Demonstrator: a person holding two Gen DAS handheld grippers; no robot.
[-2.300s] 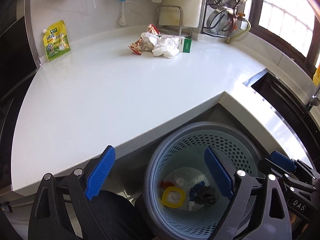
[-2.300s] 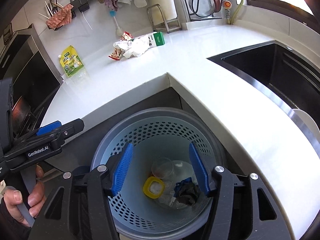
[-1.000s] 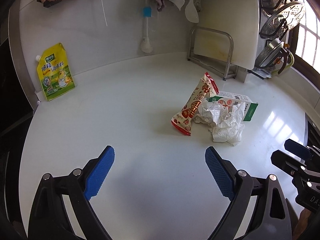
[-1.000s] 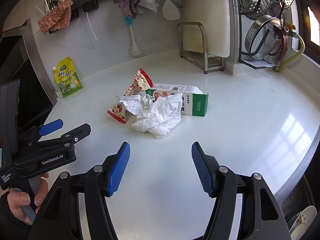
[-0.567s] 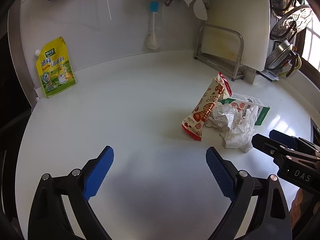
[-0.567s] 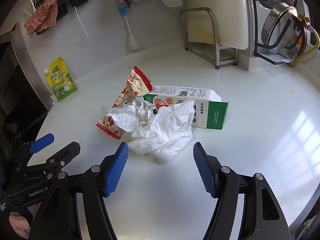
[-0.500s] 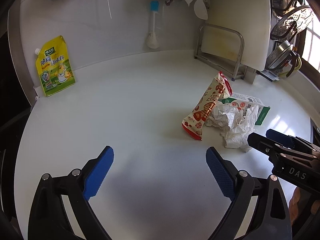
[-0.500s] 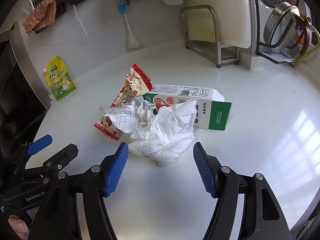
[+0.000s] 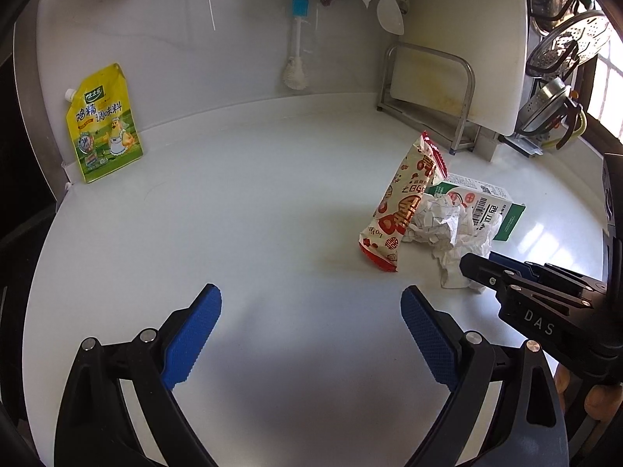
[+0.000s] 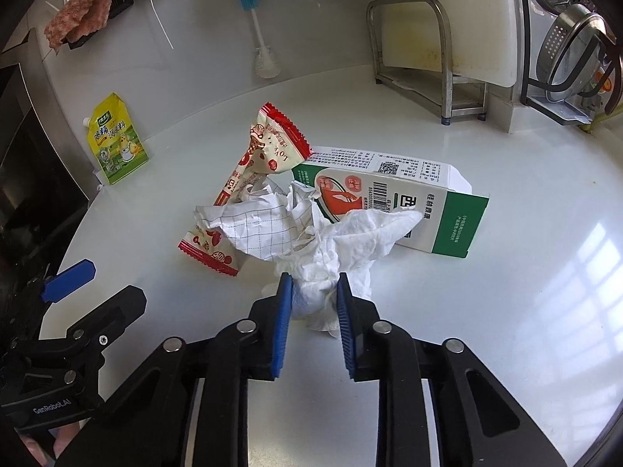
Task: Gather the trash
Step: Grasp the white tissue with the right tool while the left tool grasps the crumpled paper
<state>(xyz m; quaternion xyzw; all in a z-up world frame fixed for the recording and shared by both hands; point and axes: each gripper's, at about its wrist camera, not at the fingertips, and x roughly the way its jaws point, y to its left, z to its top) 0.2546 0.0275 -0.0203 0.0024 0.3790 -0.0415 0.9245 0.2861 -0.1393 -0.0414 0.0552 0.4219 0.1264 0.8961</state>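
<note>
**A:** White stone, that counter [image 9: 241, 210]. In the left wrist view, what sits on it?

**B:** A small heap of trash at the right: a red and cream snack wrapper [image 9: 403, 210] leaning up, a crumpled sheet of squared paper [image 9: 440, 220] against it, and a green and white carton [image 9: 492, 210] lying flat behind them. A yellow seasoning pouch [image 9: 103, 124] stands well apart, against the wall at the left.

**A:** And the left gripper [image 9: 311, 330]?

**B:** Its blue pads stand wide apart over bare counter, with nothing between them. The right gripper [image 9: 477, 268] comes in from the right edge, its tip at the white tissue [image 9: 457, 268] at the near side of the heap.

**A:** In the right wrist view?

**B:** The right gripper [image 10: 311, 299] has just been closing, and its jaws now stand narrow, pinching a bunched fold of the white tissue [image 10: 338, 249]. The tissue spreads from the pads toward the carton [image 10: 412, 210] and lies over its near face. The squared paper [image 10: 253, 229] touches the tissue on the left, with the snack wrapper [image 10: 264, 151] behind it, one end raised.

**A:** Is the tissue off the counter [image 10: 506, 292]?

**B:** I cannot tell; its lower edge looks to be on the surface. The left gripper's body [image 10: 74, 323] shows at the lower left.

**A:** Anything behind?

**B:** A metal rack [image 10: 428, 58] holding a white cutting board [image 10: 467, 19], and a blue-topped brush [image 10: 257, 35] against the wall.
</note>
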